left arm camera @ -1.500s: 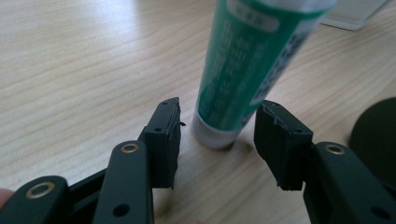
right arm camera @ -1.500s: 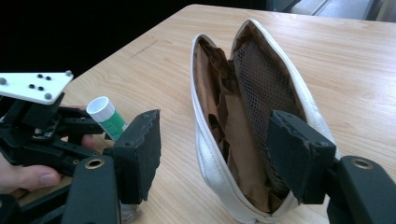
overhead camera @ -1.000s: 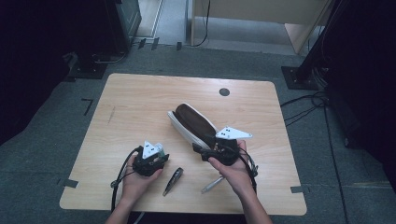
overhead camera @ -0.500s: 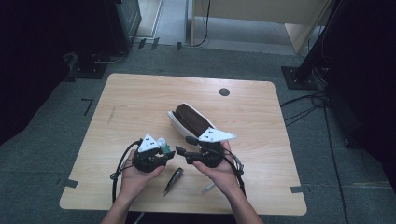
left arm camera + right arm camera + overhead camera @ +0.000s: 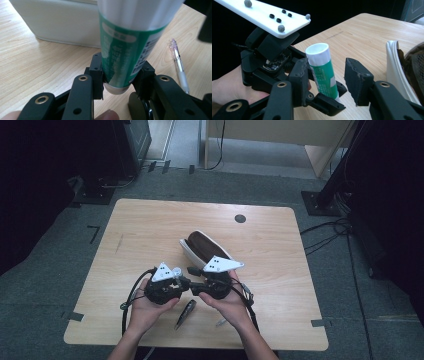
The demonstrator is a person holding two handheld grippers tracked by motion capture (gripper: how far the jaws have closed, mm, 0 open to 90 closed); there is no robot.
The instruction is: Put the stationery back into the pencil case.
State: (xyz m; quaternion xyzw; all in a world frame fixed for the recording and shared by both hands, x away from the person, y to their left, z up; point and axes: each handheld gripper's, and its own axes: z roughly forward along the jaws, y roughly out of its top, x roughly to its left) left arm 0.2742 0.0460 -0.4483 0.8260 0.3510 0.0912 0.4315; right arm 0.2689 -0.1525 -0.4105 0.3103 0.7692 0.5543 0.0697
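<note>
Table (image 5: 150,230): wood, grey floor | left gripper (image 5: 120,82): grasping glue stick (image 5: 125,50) | right gripper (image 5: 325,75): released, closing

Overhead view; two close views share the glue stick (image 5: 125,50).

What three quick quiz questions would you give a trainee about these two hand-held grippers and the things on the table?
1. True or false: the left gripper is clamped on the green-and-white glue stick.
2. The right gripper's jaws stand: A) pressed on the stick, B) either side of its white cap end, one pad apart, C) on the pen.
3. What lies on the light wooden table behind both grippers?

Key: 1 true. 2 B; they have just been closing. 3 The white pencil case with a brown inside.
</note>
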